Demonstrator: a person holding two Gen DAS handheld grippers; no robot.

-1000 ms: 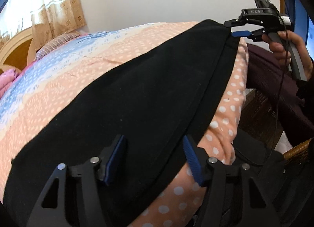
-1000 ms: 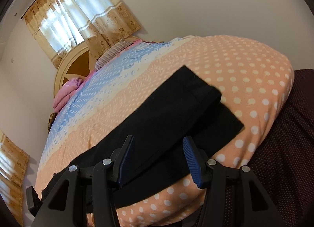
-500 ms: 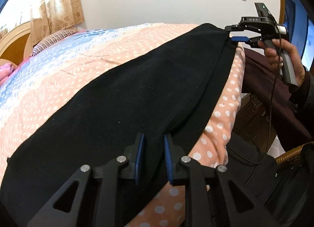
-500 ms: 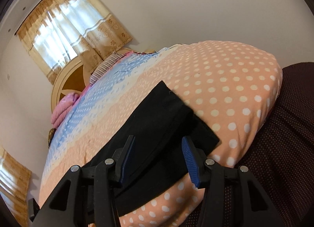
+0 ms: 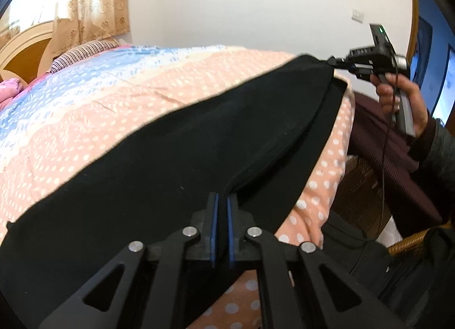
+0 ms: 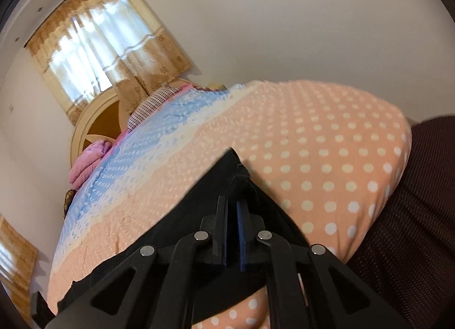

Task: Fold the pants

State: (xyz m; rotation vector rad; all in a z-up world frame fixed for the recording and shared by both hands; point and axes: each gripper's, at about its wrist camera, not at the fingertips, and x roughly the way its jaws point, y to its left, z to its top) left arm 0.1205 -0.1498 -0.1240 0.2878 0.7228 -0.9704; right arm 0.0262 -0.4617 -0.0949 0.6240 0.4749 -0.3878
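Note:
Black pants [image 5: 176, 164] lie spread along the near edge of a bed with a peach polka-dot cover [image 5: 119, 118]. My left gripper [image 5: 222, 201] is shut on the top layer's near edge, which rises slightly into its blue pads. In the left wrist view a hand holds my right gripper [image 5: 341, 65], pinching the far end of the pants. In the right wrist view that gripper [image 6: 231, 209] is shut on a bunched corner of the black pants [image 6: 199, 215], lifted off the cover.
The bed [image 6: 312, 144] has a blue band, a striped pillow [image 5: 82, 54] and a wooden headboard [image 5: 22, 53] at its far end. A dark maroon cloth [image 6: 412, 201] hangs beside the bed. A wicker basket [image 5: 412, 243] and dark clothing sit at lower right.
Both grippers went from wide open to shut on the pants. The fabric edge is now pulled up at each grip and the far corner bunches.

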